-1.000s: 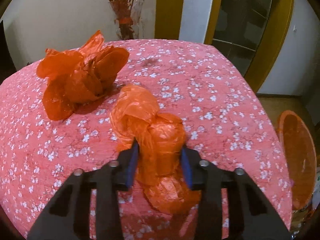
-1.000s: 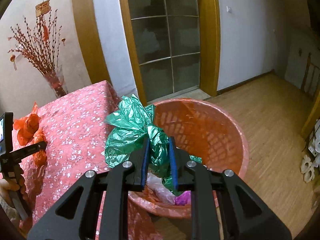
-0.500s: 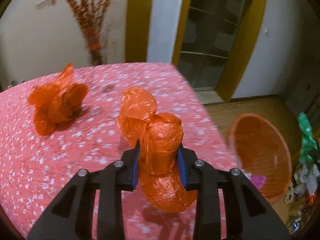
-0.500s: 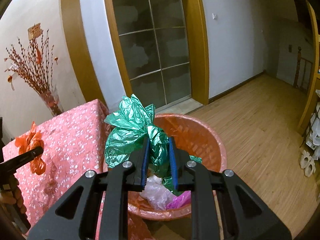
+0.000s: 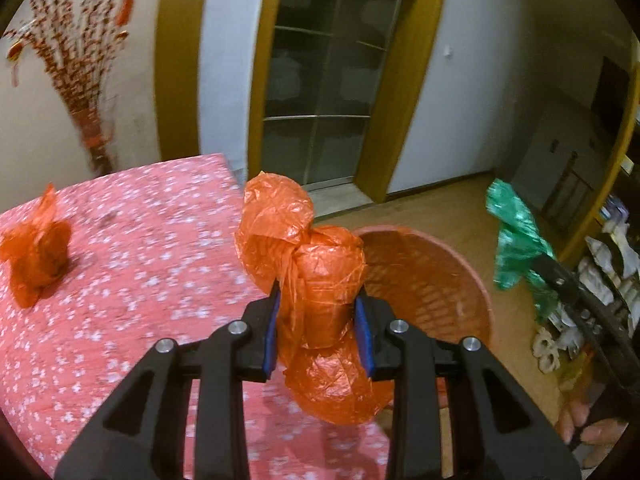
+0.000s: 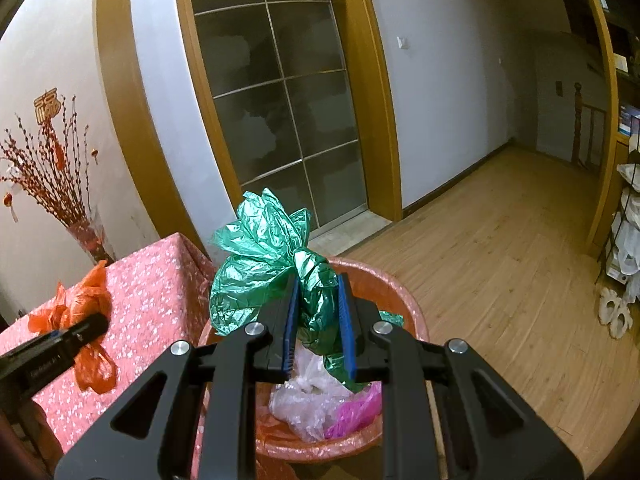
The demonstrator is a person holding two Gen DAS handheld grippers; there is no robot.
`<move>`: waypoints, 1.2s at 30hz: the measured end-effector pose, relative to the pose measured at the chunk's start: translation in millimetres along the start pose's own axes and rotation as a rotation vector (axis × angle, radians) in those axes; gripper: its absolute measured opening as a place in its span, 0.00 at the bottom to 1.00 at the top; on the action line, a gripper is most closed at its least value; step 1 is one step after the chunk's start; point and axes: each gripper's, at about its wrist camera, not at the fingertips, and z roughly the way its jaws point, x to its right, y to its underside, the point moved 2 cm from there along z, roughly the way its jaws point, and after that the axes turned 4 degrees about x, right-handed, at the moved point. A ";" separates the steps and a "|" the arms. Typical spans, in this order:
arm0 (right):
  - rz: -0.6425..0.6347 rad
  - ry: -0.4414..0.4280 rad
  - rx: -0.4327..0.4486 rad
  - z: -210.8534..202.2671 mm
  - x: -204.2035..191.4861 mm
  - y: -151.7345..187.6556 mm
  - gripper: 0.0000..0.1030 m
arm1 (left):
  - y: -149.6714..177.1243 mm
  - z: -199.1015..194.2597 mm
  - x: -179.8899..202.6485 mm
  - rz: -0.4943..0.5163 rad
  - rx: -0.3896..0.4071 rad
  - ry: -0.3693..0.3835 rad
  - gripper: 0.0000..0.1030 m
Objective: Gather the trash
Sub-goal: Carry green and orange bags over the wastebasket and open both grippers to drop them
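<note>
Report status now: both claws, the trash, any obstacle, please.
Left claw shut on orange bag. Right claw shut on green bag, above basket. Nothing blocking.

Dim, warm indoor light fills both fisheye views, which bend and darken at the corners, and motion blur smears the tablecloth [image 5: 120,280] in the left view.

Glass-paned sliding door [image 6: 280,112] in a wooden frame, far centre. Vase of red-budded branches [image 6: 52,184] at far left against the wall, gold ornament [image 6: 46,105] hung above. Wooden floor [image 6: 480,264] stretching right. White light switch [image 6: 404,42] right of the door. Shelving with white bags [image 6: 624,240] at the right edge.
</note>
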 end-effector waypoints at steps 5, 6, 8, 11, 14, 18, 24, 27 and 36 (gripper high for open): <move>0.012 -0.003 0.006 2.2 4.5 -2.1 0.18 | 0.4 6.7 27.7 0.032 -0.005 0.045 0.31; 0.017 -0.003 0.006 3.4 6.6 -2.7 0.18 | 1.3 8.9 31.5 0.038 -0.007 0.051 0.31; 0.026 -0.003 0.005 5.9 11.4 -4.2 0.18 | 2.9 14.0 38.7 0.049 -0.014 0.061 0.31; 0.034 -0.001 0.003 9.3 15.9 -4.5 0.18 | 6.0 20.5 45.5 0.061 -0.022 0.069 0.31; 0.041 0.000 0.000 12.2 19.7 -4.2 0.18 | 8.4 29.0 49.1 0.068 -0.035 0.075 0.31; 0.057 -0.004 -0.013 17.6 24.3 -1.8 0.18 | 10.7 37.6 50.8 0.075 -0.044 0.082 0.31; 0.072 -0.013 -0.032 25.5 26.6 -0.8 0.18 | 17.7 51.1 55.8 0.081 -0.068 0.088 0.31; 0.080 -0.014 -0.038 28.3 28.4 -0.8 0.18 | 20.1 54.7 58.3 0.078 -0.078 0.092 0.32; 0.111 -0.025 -0.059 36.9 32.2 0.1 0.18 | 28.1 69.5 61.2 0.083 -0.104 0.105 0.33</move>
